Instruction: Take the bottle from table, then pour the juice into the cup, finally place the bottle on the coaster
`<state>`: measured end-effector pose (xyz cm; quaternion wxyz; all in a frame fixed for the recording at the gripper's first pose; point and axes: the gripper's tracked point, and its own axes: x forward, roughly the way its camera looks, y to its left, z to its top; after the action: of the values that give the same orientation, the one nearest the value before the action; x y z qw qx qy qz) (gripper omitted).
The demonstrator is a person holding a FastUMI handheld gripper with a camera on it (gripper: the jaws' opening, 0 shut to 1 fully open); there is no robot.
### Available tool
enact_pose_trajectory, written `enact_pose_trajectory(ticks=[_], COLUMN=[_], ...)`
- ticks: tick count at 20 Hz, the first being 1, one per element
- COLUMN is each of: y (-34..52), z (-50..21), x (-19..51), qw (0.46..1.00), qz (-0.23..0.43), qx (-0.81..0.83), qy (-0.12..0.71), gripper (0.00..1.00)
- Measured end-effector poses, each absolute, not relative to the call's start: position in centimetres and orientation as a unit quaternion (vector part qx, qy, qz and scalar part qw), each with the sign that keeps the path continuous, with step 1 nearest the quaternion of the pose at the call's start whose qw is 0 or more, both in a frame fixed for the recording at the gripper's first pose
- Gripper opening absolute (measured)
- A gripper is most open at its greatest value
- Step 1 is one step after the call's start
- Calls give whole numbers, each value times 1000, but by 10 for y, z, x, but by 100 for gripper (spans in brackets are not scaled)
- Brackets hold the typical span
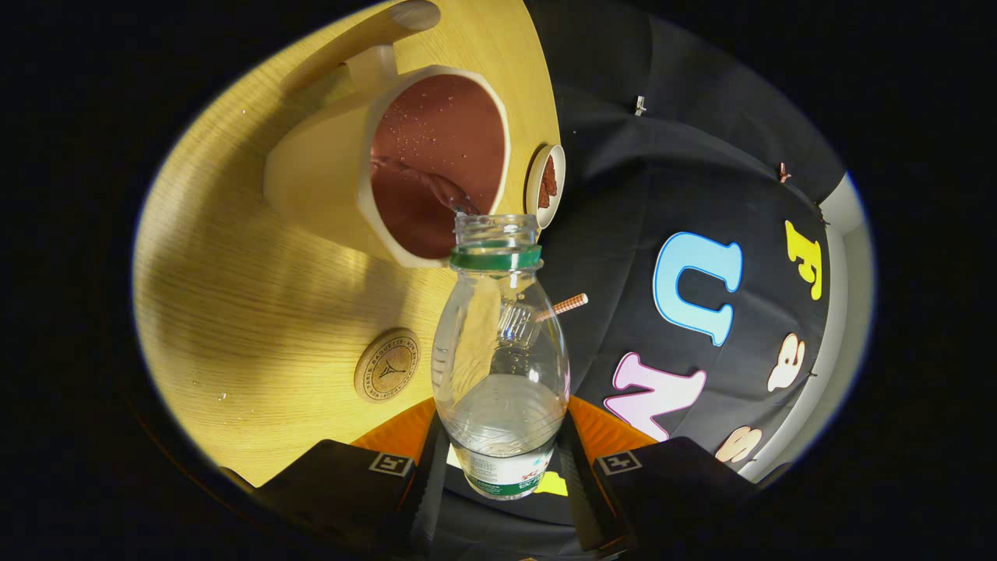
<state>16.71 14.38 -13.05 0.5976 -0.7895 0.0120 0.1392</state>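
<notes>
My gripper (pixel 502 460) is shut on a clear plastic bottle (pixel 498 366) with a green neck ring; both fingers press on its lower body. The bottle is tipped over, its open mouth at the rim of a cream cup (pixel 389 164) with a dark red inside. A thin clear stream runs from the mouth into the cup. Clear liquid still sits in the bottle's lower part. A round cork coaster (pixel 387 365) lies on the wooden table (pixel 234 273), beside the bottle and nearer to the fingers than the cup.
A small white dish (pixel 546 185) with something reddish-brown in it stands at the table's edge, just past the cup. A striped straw-like stick (pixel 562 305) shows behind the bottle. A pale wooden handle-like piece (pixel 374 35) lies beyond the cup. Black cloth hangs past the table's edge.
</notes>
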Motion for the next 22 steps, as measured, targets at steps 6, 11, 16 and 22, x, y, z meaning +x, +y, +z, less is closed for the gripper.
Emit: enact_pose_trajectory(ticks=[6,11,16,22], y=[144,144,147,151], z=[-127,-125,-123,-120], x=[168,168,168,169], qw=[581,571,557,540], qz=[141,143,147,148], qx=[-802,-808,-817,-829], qy=[4,0,-7,-15], gripper=[70,70,70,70])
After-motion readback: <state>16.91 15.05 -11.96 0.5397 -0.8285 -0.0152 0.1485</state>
